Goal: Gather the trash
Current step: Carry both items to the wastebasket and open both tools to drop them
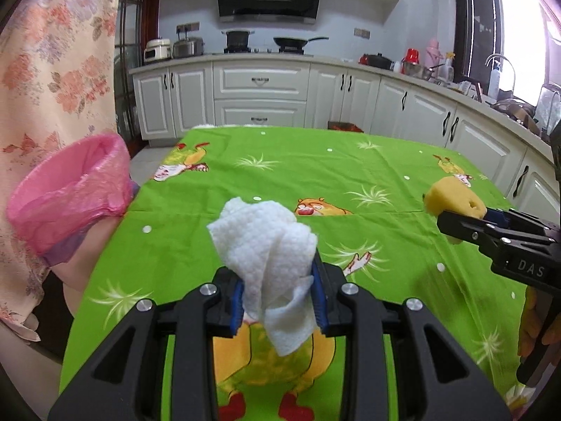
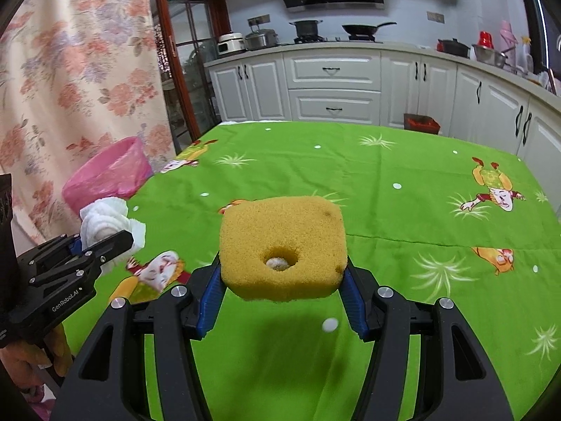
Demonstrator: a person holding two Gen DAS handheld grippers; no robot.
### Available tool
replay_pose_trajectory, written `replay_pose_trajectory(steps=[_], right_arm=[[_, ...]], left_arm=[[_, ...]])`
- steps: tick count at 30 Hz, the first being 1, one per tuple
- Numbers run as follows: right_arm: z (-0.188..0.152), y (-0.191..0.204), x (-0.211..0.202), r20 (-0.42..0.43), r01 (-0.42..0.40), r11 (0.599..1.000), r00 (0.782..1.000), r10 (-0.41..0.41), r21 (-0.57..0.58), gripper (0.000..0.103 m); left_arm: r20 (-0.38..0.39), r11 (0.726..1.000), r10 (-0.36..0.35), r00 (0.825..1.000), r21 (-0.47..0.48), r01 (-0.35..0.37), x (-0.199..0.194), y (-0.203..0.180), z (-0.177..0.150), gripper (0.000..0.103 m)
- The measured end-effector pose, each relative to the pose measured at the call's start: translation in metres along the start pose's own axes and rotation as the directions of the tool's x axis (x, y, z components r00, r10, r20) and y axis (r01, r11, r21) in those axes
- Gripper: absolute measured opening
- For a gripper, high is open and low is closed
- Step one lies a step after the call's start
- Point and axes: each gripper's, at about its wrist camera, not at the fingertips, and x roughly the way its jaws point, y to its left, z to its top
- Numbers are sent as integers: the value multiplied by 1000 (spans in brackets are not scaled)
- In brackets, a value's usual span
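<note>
Bin (image 1: pixel 66 189) sat off the tabletop's (image 1: pixel 350 161) left edge, nearest my left gripper (image 1: pixel 278 301).
Left fingers pinched the tissue (image 1: pixel 266 245); right gripper (image 2: pixel 282 294), half-open, clamped the sponge (image 2: pixel 282 245).

green cartoon tablecloth (image 1: pixel 385 161), floral curtain (image 1: pixel 52 52); black wok (image 1: pixel 292 40)

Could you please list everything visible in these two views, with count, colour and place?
paper towel: one, white, crumpled, held in the left gripper above the table
sponge: one, yellow with a hole in it, held in the right gripper above the table
bin: one, lined with a pink bag, beside the table's left edge
tablecloth: one, green with cartoon prints, covering the table
curtain: one, floral, behind the bin
cabinets: white, along the far wall
wok: one, black, on the hob
left gripper: black with blue pads, shut on the paper towel
right gripper: black with blue pads, shut on the sponge
</note>
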Motion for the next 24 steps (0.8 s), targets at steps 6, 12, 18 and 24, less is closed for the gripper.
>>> replay_pose_trajectory(steps=[6,12,18,24], right_arm=[[-9,20,-18,14,-19,999,1000,19,-44,56],[-6,45,-23,28,-57,994,998,60,-89,56],[8,72,-17,48,-111,984,992,119,-139,56],[24,103,-1,52,-171,969,982,183,-181,56]], left_arm=[[55,1000,3,998,-5,-3,-29,6,-6,31],[113,1000,17,993,-5,-17,-53,17,-6,32],[151,998,68,986,-16,-66,-65,34,-5,33],[173,992,118,978,-64,-109,-70,67,1,33]])
